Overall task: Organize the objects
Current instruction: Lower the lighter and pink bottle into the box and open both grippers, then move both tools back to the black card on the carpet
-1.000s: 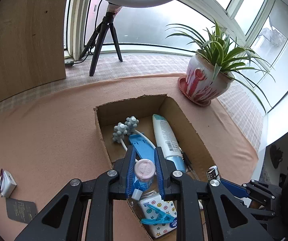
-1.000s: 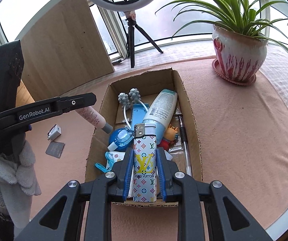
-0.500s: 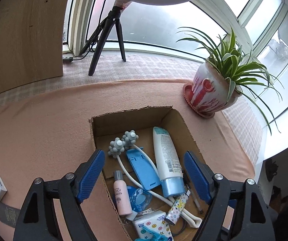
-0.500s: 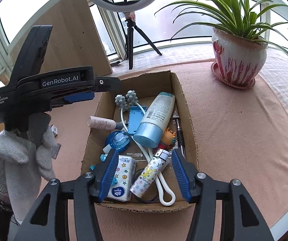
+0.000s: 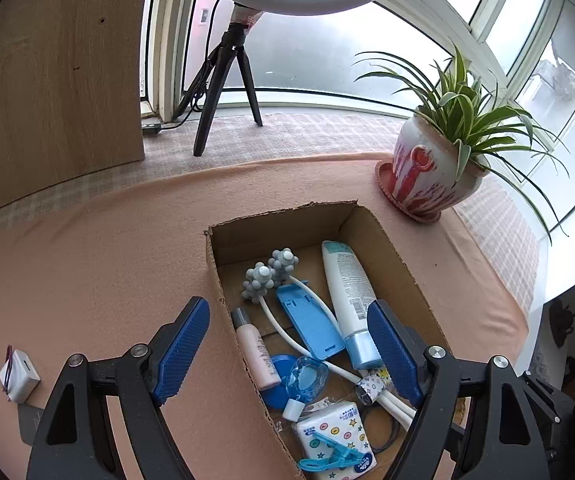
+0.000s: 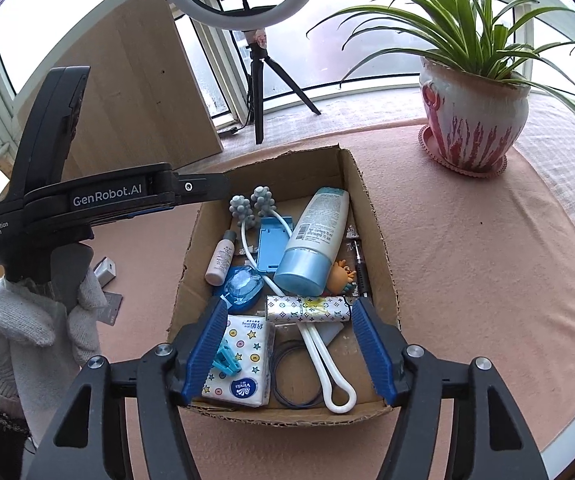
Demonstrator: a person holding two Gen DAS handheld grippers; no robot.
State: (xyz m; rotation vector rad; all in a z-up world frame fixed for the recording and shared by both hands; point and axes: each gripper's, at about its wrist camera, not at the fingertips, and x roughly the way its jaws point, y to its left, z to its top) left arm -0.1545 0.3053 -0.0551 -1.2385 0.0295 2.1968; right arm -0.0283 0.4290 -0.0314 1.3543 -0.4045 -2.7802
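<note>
Tools released: left tool (image 5: pixel 289 354) wide, empty; right tool (image 6: pixel 287 346) opening; lighter (image 6: pixel 309 309), bottle (image 5: pixel 253 350) dropped in box (image 6: pixel 383 240).

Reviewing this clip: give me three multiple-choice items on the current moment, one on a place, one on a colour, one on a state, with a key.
1. Where does the patterned lighter lie?
A. In the cardboard box
B. On the pink cloth beside the box
C. Between the right gripper's pads

2. What colour is the cap of the large lotion tube?
A. Red
B. Light blue
C. Black

3. How does the left gripper stand?
A. Shut on the small pink bottle
B. Shut on nothing
C. Open, holding nothing

Key: 1 A, it lies across the white handle in the box; 2 B, the near end is pale blue; 3 C, its pads stand wide apart, and the small pink bottle lies in the box.
</note>
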